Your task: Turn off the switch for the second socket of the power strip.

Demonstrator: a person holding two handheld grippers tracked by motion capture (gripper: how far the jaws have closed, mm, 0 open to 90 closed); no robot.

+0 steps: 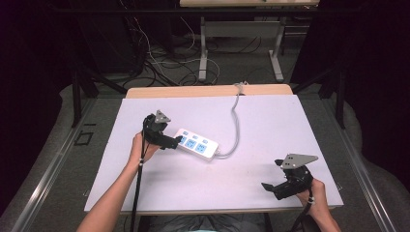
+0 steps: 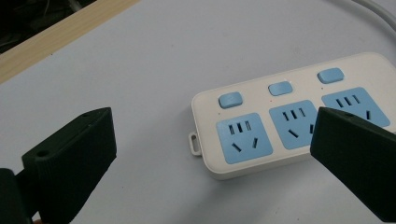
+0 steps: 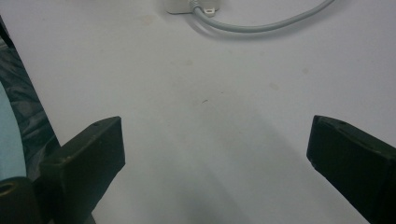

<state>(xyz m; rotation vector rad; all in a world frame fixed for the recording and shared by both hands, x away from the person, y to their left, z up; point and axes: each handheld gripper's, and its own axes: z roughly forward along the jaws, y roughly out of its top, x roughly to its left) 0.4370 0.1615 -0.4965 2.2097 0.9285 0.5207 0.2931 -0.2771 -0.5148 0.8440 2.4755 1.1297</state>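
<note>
From the high view, we have the power strip (image 1: 197, 144) lying slantwise near the middle of the white worktop (image 1: 270, 121), its cord (image 1: 236, 126) curling off toward the far edge. Our left claw (image 1: 177, 140) is right at the strip's near-left end, touching it or just short of it; we can't tell which from up here. Our right claw (image 1: 269, 187) sits well apart, low at the near right corner of the worktop, holding nothing.

Over to the left gripper view: the left claw (image 2: 212, 154) is spread wide, jaws open on either side of the strip's (image 2: 299, 112) end. One jaw sits out over bare worktop, the other overlaps the strip's middle socket (image 2: 292, 123). Three blue sockets, three blue switches (image 2: 230, 99) above them. We judge the step to be gripping this end of the strip, so we want to centre first: bring the jaws to either long side of the body, keep the pads off the switches, come down level, then close squarely so the strip doesn't twist away.

Right gripper view now: the right claw (image 3: 215, 163) is also spread, empty, over bare worktop, with the cord (image 3: 261, 21) and the strip's cord end (image 3: 187, 5) far ahead. We keep it parked, ready to steady the cord side if the strip slides.
</note>
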